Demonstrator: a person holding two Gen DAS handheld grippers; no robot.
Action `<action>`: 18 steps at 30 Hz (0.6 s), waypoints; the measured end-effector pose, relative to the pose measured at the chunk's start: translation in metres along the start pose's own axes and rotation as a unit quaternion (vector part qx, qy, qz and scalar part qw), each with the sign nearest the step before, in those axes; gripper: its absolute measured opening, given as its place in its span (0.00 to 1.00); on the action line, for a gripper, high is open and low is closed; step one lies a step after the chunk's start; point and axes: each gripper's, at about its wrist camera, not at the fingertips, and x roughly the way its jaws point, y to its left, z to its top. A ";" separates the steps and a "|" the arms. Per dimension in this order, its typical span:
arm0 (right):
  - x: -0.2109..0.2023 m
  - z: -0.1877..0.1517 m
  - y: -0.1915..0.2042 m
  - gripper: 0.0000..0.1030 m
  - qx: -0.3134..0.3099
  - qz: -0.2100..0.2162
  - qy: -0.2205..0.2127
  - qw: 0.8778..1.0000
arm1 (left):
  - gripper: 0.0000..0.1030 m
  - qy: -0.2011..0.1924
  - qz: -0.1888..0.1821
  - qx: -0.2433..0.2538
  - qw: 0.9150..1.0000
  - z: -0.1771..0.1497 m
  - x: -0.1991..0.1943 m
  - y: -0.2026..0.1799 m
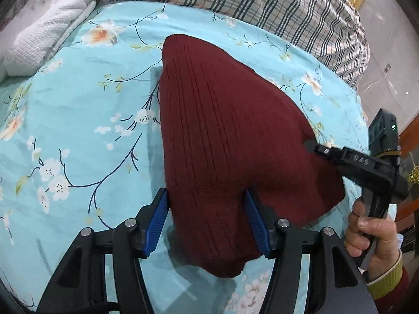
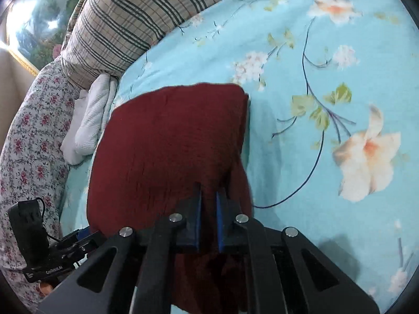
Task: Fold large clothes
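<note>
A dark red knitted sweater (image 1: 222, 130) lies folded on the turquoise flowered bed sheet (image 1: 78, 130). My left gripper (image 1: 207, 219) stands open over its near end, its blue pads (image 1: 158, 219) apart with the knit between them and not pressed. My right gripper (image 1: 314, 146) meets the sweater's right edge, with a person's hand (image 1: 371, 235) on its handle. In the right wrist view the right gripper (image 2: 208, 204) has a fold of the sweater (image 2: 167, 141) pinched in a narrow gap. The left gripper (image 2: 81, 238) shows at the lower left.
A plaid pillow (image 1: 262, 0) runs along the far side of the bed. A folded white towel (image 1: 47, 31) lies at the far left. Small-flowered fabric (image 2: 31, 130) borders the bed beyond the towel. The bed's right edge drops to a pale floor (image 1: 392, 65).
</note>
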 end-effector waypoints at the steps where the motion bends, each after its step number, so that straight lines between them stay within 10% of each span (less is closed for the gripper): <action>1: -0.004 0.001 0.000 0.15 0.003 -0.002 -0.004 1.000 | 0.58 0.001 0.001 0.001 1.000 0.001 0.002 -0.001; 7: -0.051 0.006 0.031 0.17 -0.057 -0.042 -0.077 0.994 | 0.58 0.007 0.009 0.001 1.000 0.002 0.002 -0.001; 18: 0.001 -0.003 0.021 0.16 -0.080 -0.052 0.006 0.995 | 0.58 0.006 0.035 0.030 0.999 0.000 0.004 -0.010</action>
